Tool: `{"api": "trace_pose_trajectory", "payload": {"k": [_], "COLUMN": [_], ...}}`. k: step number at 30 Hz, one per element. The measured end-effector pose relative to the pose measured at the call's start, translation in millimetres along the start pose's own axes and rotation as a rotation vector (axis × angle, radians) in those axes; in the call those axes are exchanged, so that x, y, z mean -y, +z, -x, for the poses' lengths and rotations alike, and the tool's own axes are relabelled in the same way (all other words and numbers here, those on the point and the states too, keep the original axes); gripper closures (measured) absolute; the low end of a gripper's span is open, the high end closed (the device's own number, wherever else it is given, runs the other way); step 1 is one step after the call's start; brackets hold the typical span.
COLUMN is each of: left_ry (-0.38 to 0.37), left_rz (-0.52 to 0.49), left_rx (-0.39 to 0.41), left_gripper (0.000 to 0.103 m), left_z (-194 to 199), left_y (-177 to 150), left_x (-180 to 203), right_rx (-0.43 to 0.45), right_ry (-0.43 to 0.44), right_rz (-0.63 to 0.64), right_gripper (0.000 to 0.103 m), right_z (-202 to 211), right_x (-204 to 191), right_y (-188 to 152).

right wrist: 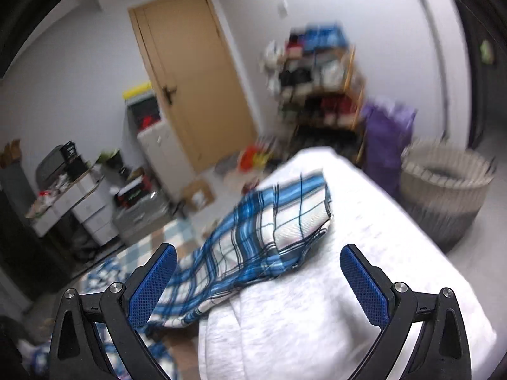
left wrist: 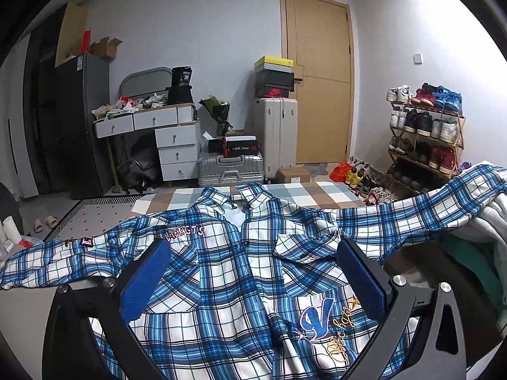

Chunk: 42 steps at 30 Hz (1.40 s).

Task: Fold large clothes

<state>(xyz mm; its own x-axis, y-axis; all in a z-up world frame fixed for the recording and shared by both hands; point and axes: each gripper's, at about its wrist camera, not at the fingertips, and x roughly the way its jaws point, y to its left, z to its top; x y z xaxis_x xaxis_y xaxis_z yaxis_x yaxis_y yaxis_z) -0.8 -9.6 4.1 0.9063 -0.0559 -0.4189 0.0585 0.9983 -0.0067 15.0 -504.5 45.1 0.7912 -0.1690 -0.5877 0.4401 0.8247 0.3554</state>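
Bedroom with a brown door (left wrist: 318, 76), a white dresser (left wrist: 168, 136), suitcases (left wrist: 231, 169) and a shoe rack (left wrist: 427, 133) fills the left wrist view. A blue plaid shirt (left wrist: 228, 272) lies spread flat, front up, on a checked blanket (left wrist: 285, 194). The left gripper (left wrist: 253, 280) hangs over it, spread wide, holding nothing.

The right wrist view is blurry. The shirt's sleeve (right wrist: 269, 231) lies on a white pile of cloth (right wrist: 332, 300). A basket (right wrist: 446, 190) stands on the floor beside it. The right gripper (right wrist: 258, 281) is spread wide and holds nothing.

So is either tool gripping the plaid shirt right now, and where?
Neither. The left tool is open above the plaid shirt; the right tool is open near its sleeve.
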Motion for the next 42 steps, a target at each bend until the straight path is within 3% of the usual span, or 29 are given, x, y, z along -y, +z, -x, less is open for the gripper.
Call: {"api": "trace_pose_trajectory", "payload": {"k": [2, 6, 7, 8, 10, 13, 21, 26, 31, 36, 40, 42], "left_ry": [0.001, 0.013, 0.016, 0.019, 0.029, 0.036, 0.071, 0.094, 0.113, 0.137, 0.168, 0.179], "left_rz": [0.000, -0.006, -0.008, -0.010, -0.009, 0.003, -0.018, -0.025, -0.026, -0.002, 0.042, 0.073], "left_rx": [-0.002, -0.006, -0.006, -0.005, -0.003, -0.007, -0.010, -0.011, -0.018, -0.019, -0.005, -0.005], "left_gripper": [0.001, 0.001, 0.001, 0.001, 0.001, 0.001, 0.001, 0.001, 0.001, 0.001, 0.001, 0.001], "left_z": [-1, -3, -3, -3, -3, -4, -5, -6, -8, -6, 0, 1], "left_y": [1, 0, 0, 0, 0, 0, -3, -4, -4, -2, 0, 0], "left_x": [0, 0, 0, -1, -3, -8, -13, -22, -31, -50, -74, -86], "right_rx": [-0.045, -0.038, -0.028, -0.022, -0.014, -0.039, 0.071, 0.205, 0.234, 0.230, 0.222, 0.194], "right_ry": [-0.025, -0.084, -0.113, -0.140, -0.161, -0.177, -0.311, -0.379, -0.357, -0.153, 0.088, 0.248], "right_rz": [-0.048, -0.028, 0.009, 0.032, 0.055, 0.072, 0.130, 0.242, 0.325, 0.383, 0.431, 0.446], "right_gripper": [0.000, 0.001, 0.007, 0.015, 0.072, 0.098, 0.099, 0.099, 0.099, 0.099, 0.099, 0.099], "right_z": [-17, -32, -36, -38, -42, -50, -44, -34, -40, -43, -34, -33], "right_x": [10, 5, -2, -8, -10, -13, -32, -73, -115, -180, -264, -314], "right_y": [6, 16, 19, 23, 23, 33, 94, 127, 134, 113, 81, 53]}}
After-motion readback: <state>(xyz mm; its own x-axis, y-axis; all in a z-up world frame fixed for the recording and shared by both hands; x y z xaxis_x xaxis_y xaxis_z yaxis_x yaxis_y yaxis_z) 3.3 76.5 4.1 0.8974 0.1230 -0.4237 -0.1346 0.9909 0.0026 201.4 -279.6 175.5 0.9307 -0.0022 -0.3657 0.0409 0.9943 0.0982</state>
